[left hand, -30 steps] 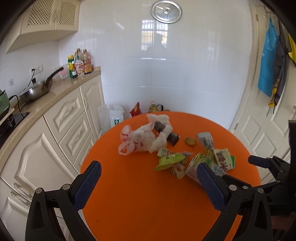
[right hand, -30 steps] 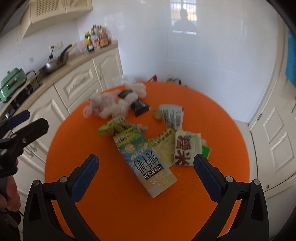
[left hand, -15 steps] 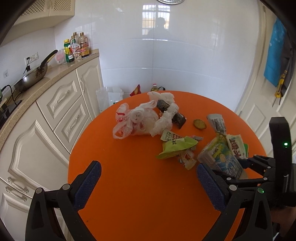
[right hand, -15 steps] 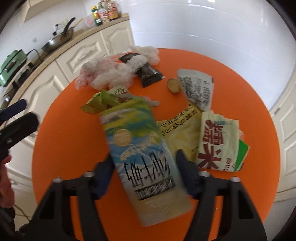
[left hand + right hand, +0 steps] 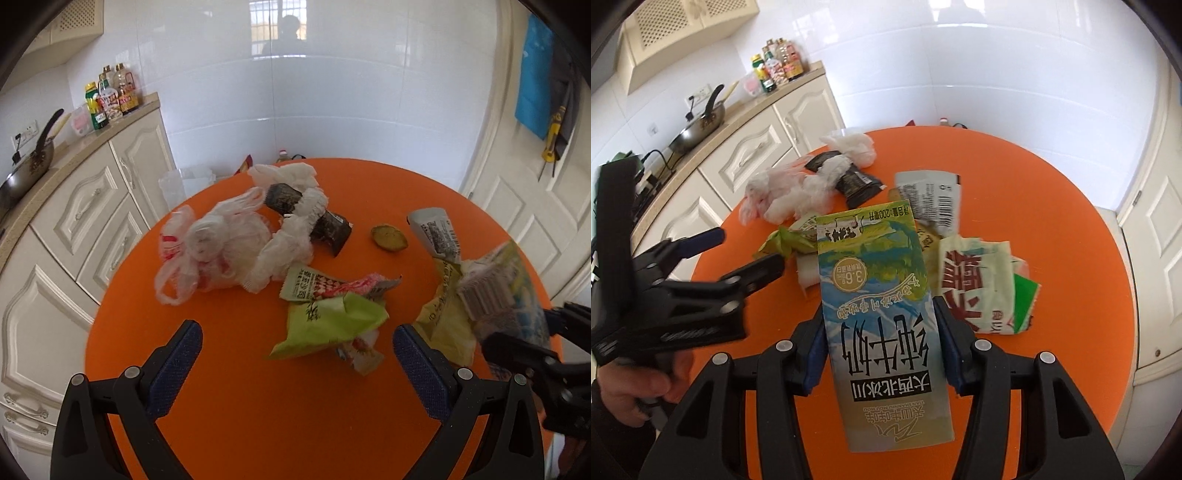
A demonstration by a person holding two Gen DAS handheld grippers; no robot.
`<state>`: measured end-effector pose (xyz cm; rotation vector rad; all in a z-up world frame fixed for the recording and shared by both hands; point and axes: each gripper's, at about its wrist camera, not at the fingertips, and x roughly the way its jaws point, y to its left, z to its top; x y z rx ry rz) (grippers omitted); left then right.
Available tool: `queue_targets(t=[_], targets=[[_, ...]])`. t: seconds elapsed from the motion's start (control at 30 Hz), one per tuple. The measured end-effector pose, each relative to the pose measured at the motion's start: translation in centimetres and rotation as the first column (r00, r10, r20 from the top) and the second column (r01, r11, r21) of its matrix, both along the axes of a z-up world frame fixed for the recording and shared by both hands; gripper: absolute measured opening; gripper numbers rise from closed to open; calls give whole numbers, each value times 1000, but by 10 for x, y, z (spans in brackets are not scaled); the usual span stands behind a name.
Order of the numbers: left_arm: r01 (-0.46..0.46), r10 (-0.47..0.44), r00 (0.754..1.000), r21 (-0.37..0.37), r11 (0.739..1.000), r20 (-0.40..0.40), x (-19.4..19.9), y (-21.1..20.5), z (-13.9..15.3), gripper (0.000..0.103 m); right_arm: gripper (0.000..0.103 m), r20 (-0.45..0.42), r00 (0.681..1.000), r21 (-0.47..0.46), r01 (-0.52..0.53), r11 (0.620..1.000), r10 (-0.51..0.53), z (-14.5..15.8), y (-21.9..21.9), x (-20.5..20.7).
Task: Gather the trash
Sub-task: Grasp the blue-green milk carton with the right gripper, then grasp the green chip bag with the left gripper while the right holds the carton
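Observation:
Trash lies scattered on a round orange table (image 5: 258, 406). My right gripper (image 5: 881, 343) is shut on a blue-green milk carton (image 5: 875, 288), its pads pressing both sides, the carton lifted off the table; the carton (image 5: 506, 295) shows blurred at the right in the left wrist view. My left gripper (image 5: 295, 354) is open above the table, and a green wrapper (image 5: 332, 325) lies just beyond its fingers. Farther back lie a white plastic bag (image 5: 221, 247), a dark packet (image 5: 325, 225) and a grey pouch (image 5: 436, 232). A red-lettered packet (image 5: 975, 284) lies right of the carton.
Cream cabinets (image 5: 96, 206) with a countertop run along the left, holding a wok (image 5: 26, 173) and bottles (image 5: 110, 96). A clear bin (image 5: 184, 184) stands on the floor behind the table. A white door (image 5: 524, 192) is at the right. A brown scrap (image 5: 388, 238) lies mid-table.
My right gripper closed on the milk carton and lifted it. My left gripper moved forward and down toward the green wrapper, staying open.

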<state>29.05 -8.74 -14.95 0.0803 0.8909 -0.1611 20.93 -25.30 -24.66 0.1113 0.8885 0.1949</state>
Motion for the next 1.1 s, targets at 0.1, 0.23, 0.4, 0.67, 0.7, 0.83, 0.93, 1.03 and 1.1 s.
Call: queue_targets(t=[0.1,0.23,0.4,0.67,0.7,0.83,0.93,1.03,1.1], targets=[[-3,1,999,-52,999,-35,19,3,-12,60,52,-2,1000,5,13,1000,-13,-1,-5,-1],[9,-21,997,-157,987,-77,29,14,-23,34,52,2,1000,14,20,1000,-20,1,-9,-4],[-11,-4,997,-206,978,-71,29,31,-22,22,52,8,1000,23,28,999,-28,2,-10,-8],[-15,17,1000,-215,976,4,3,58,-4,21,52,50,998,37,37,999,-39,15,-12,-24],[-12,16,1000,-215,977,13,0,60,-1,21,52,57,998,40,38,999,-40,17,-13,-26],[7,4,999,-213,977,52,-31,53,8,21,52,92,995,48,44,998,-48,28,-14,-36],[33,-14,996,-208,978,92,-52,48,21,21,52,119,991,53,49,997,-55,37,-16,-44],[68,-42,991,-209,976,128,-71,41,36,21,52,152,986,61,60,996,-69,48,-19,-55],[91,-60,988,-211,973,145,-80,35,44,21,52,174,982,67,70,995,-80,55,-23,-63]])
